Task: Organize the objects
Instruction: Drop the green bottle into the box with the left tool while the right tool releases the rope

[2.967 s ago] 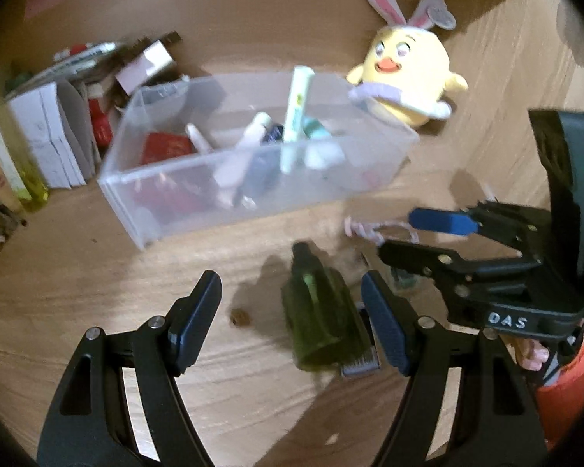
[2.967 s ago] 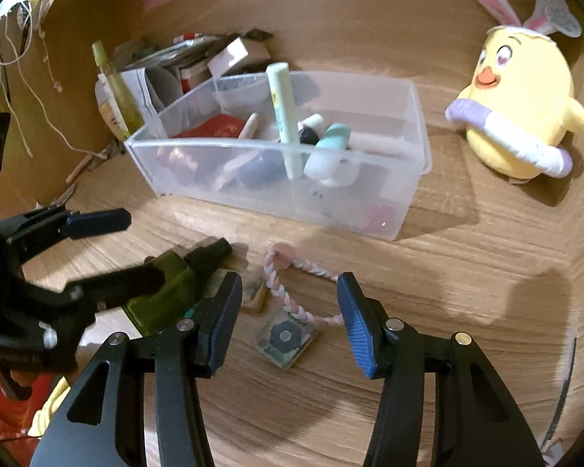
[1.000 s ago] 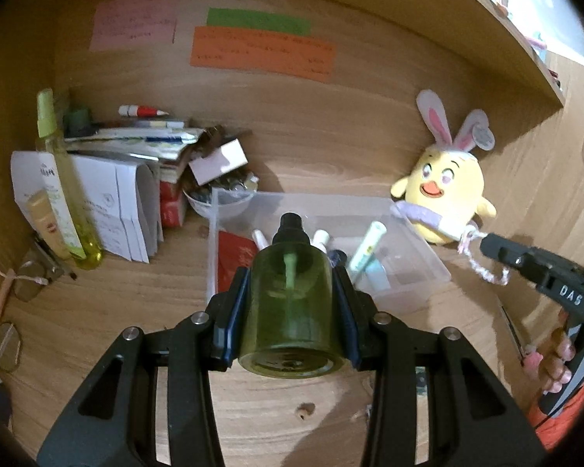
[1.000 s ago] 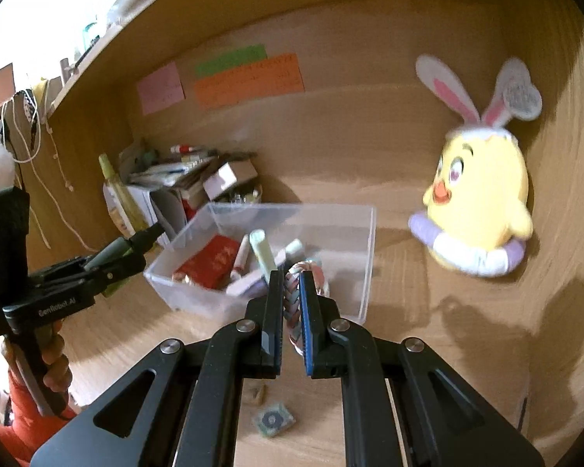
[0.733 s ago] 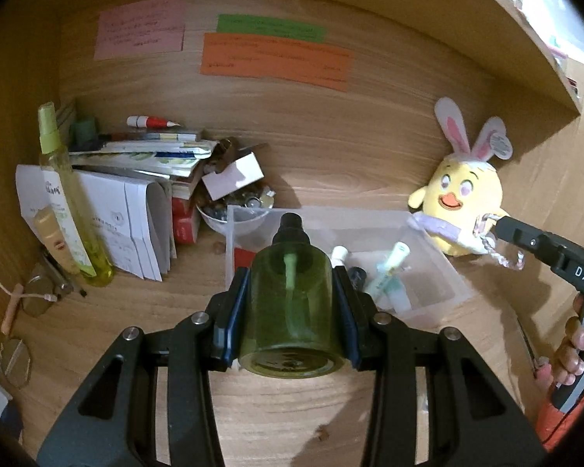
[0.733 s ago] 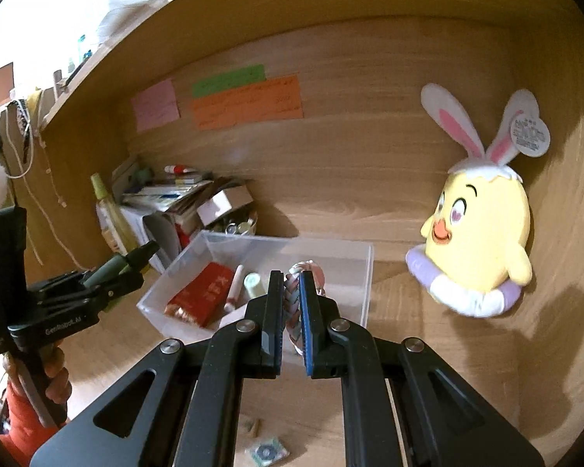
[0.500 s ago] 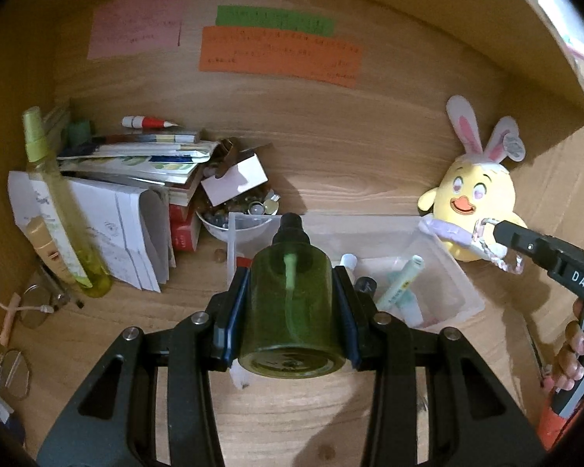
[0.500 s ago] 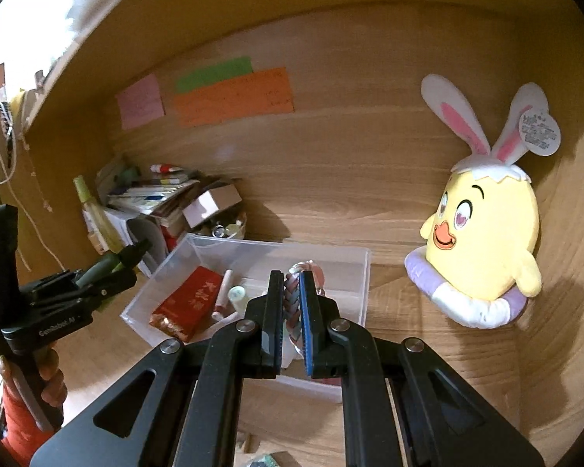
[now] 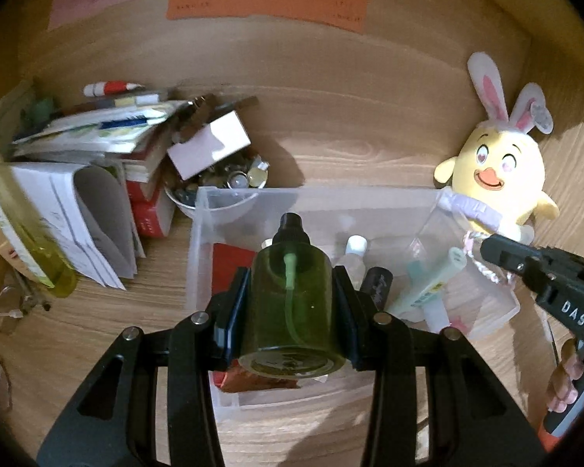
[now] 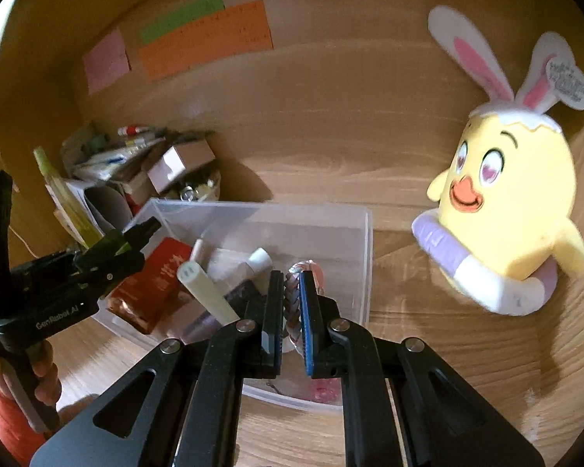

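My left gripper [image 9: 292,288] is shut on a dark green pump bottle [image 9: 292,303] and holds it over the left part of a clear plastic bin [image 9: 202,241]. My right gripper [image 10: 291,288] is shut on a pink and white braided cord [image 10: 291,303] and holds it over the bin's right part [image 10: 366,257]. The bin holds a red packet [image 10: 163,276], a pale green tube [image 10: 206,292] and small bottles. The right gripper shows in the left wrist view [image 9: 486,251], the left one in the right wrist view [image 10: 148,229].
A yellow chick plush with rabbit ears [image 10: 506,210] leans on the back wall right of the bin. Left of the bin are stacked papers and booklets [image 9: 85,179], a bowl of small items [image 9: 222,186] and a yellow spray bottle [image 9: 23,229]. Glasses [image 9: 4,311] lie at far left.
Both grippers have moved forward and down with their loads, from in front of the bin to above its inside. The bin now looks larger and closer.
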The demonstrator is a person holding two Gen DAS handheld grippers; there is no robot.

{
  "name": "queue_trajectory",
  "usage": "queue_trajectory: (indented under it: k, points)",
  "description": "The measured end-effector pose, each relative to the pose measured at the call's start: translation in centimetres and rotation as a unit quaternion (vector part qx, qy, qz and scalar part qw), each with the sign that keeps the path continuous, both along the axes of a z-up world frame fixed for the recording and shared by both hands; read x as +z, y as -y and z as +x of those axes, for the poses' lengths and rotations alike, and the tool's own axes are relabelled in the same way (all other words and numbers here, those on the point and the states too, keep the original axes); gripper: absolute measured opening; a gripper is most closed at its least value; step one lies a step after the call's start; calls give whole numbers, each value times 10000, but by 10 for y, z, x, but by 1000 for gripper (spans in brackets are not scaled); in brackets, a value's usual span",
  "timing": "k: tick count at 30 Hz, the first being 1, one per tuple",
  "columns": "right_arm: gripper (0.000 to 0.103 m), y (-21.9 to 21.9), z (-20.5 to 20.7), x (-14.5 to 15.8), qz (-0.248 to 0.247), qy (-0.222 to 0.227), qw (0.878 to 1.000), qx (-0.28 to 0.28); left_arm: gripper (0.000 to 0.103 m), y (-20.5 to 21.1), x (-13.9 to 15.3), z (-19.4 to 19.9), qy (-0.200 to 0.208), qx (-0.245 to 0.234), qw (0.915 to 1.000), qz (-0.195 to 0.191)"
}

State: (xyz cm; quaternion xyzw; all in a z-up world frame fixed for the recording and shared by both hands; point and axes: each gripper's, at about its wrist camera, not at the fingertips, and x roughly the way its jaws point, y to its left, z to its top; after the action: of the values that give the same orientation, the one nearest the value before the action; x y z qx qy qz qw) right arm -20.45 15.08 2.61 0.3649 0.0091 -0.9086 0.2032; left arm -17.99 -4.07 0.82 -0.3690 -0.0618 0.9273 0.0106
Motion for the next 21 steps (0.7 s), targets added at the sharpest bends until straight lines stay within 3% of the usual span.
queue_trajectory:
  k: [7, 14, 21]
  points:
    - [7, 4, -9, -17, 141, 175, 9997, 18, 41, -10, -10, -9, 105, -82, 9999, -38]
    - [7, 20, -6, -30, 676, 41, 9977, 26, 41, -17, -16, -13, 196, -164, 9996, -102]
    - [7, 25, -2, -27, 718, 52, 9973, 105, 41, -20, -12, -8, 201, -289, 9994, -26]
